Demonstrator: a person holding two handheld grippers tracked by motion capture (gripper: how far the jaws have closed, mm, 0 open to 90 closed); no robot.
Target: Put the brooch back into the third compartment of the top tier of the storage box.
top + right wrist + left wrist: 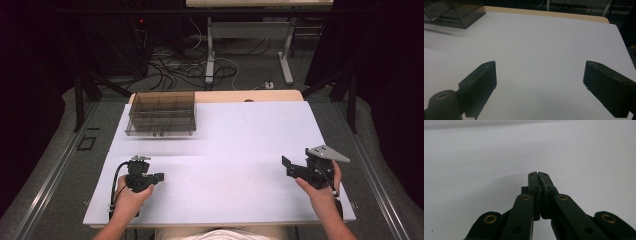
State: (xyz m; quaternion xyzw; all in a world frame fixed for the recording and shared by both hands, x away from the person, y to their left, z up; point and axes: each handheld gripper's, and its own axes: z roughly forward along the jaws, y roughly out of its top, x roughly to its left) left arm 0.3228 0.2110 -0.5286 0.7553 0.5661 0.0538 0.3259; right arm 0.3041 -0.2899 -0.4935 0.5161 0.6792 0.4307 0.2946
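White tabletop (225, 145), matte, bare across the middle. Smoky clear plastic organiser box (161, 113) with inner dividers sits at the far left, about 11 o'clock from the table's centre, well apart from both hands; its corner shows at 10 o'clock in the right gripper view (454, 12). Left hand-held gripper (159, 177) at 8 o'clock, low over the surface, pointing toward 3 o'clock; jaws clenched tip to tip, nothing between them, seen close in its own view (538, 173). Right hand-held gripper (289, 167) at 4 o'clock, grey three-cornered plate on top, pointing toward 10 o'clock; jaws released and spread wide (540, 75), holding nothing, bare tabletop between them. Both grippers near the front edge, well apart from each other
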